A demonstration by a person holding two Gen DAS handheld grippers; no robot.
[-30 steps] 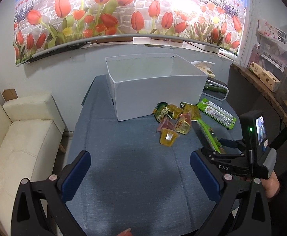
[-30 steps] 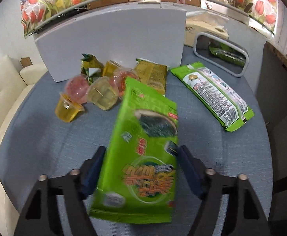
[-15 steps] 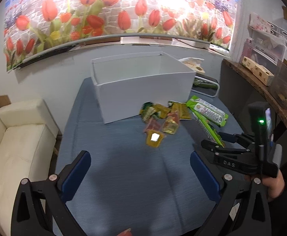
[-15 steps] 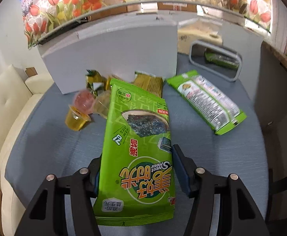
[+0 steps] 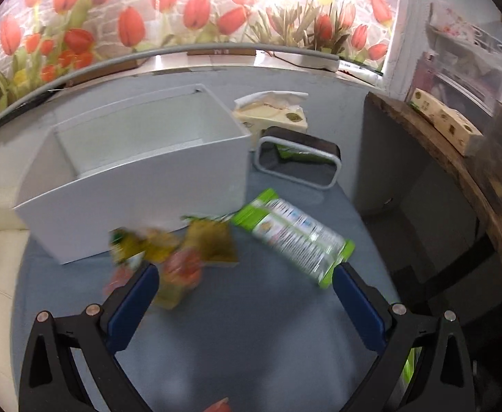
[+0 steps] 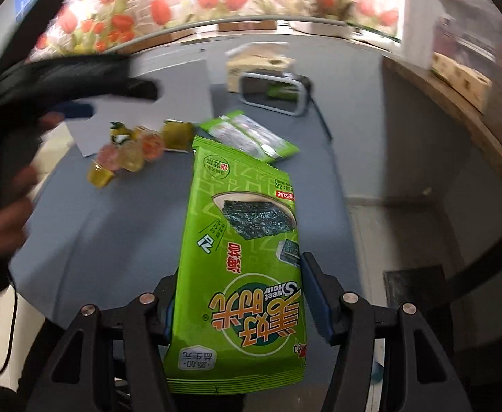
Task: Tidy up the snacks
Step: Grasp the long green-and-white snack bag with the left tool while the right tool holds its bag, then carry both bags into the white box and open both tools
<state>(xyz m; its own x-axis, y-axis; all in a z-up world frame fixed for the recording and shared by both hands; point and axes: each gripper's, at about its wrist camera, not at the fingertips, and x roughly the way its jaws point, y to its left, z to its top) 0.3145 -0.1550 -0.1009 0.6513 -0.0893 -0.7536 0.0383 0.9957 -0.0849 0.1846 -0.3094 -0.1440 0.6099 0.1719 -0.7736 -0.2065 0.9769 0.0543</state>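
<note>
In the left wrist view, our left tongs (image 5: 244,295) hang spread wide over the blue surface (image 5: 251,343), holding nothing. The jelly cups (image 5: 178,274) at centre left smear into blur; the white box (image 5: 141,185) stands behind them, and a green cracker pack (image 5: 295,237) lies right of centre.

In the right wrist view, our right tongs (image 6: 237,298) clamp the green seaweed snack bag (image 6: 244,261) at lower centre, lifted clear. The left hand (image 6: 7,213) is blurred at the left edge.
</note>
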